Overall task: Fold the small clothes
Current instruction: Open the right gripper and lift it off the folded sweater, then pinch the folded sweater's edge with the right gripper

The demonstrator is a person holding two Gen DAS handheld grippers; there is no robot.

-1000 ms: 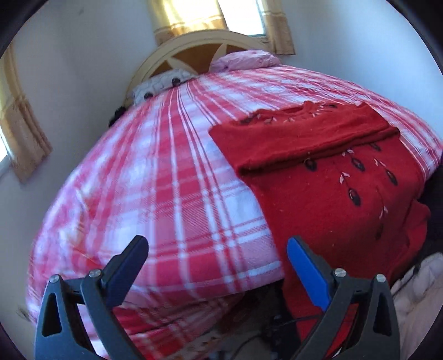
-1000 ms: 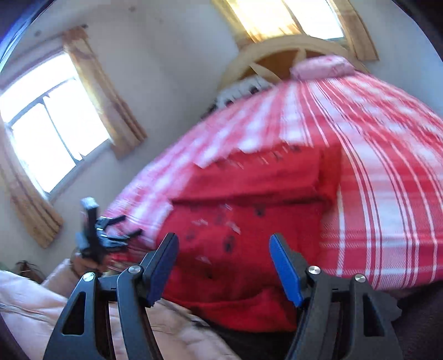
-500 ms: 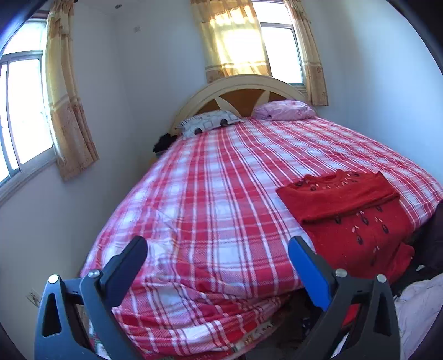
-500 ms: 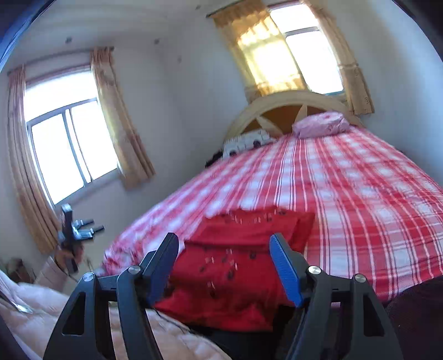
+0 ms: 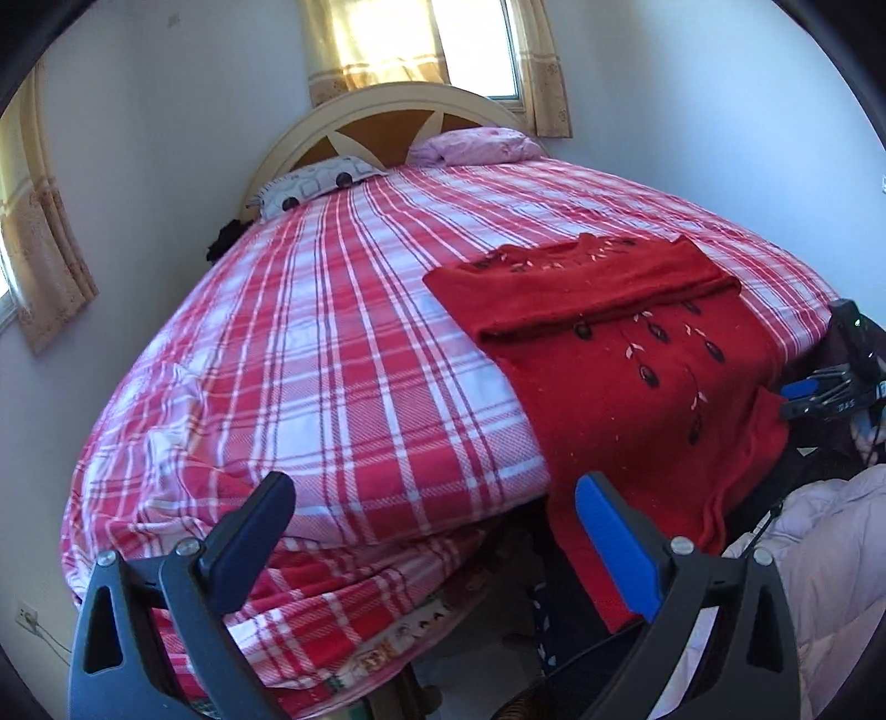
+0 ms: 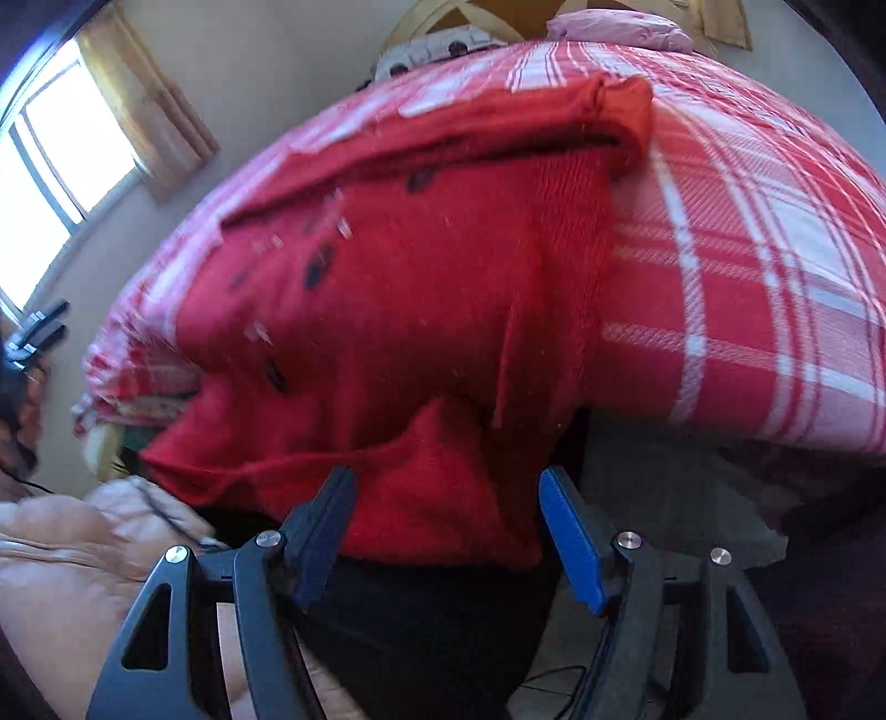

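A red knitted sweater (image 5: 626, 360) with dark leaf embroidery lies at the foot of a red-and-white plaid bed (image 5: 343, 343). Its top part is folded over, and its hem (image 6: 443, 498) hangs over the bed's edge. My right gripper (image 6: 448, 482) is open just in front of that hanging hem, and the cloth shows between its fingers without the pads pressing on it. My left gripper (image 5: 434, 498) is open and empty over the bed's edge, left of the sweater. The right gripper (image 5: 819, 387) also shows at the sweater's right side in the left wrist view.
Two pillows (image 5: 315, 185) lie against a cream arched headboard (image 5: 376, 111), under a curtained window (image 5: 421, 39). Another window (image 6: 55, 149) is on the left wall. A pale quilted garment (image 6: 72, 559) lies below the bed's foot. The left gripper (image 6: 39, 332) shows at the far left.
The right gripper has dropped and tipped down, closing in on the sweater's hanging hem. The left gripper has come nearer the bed and tilted down. Both stay open.
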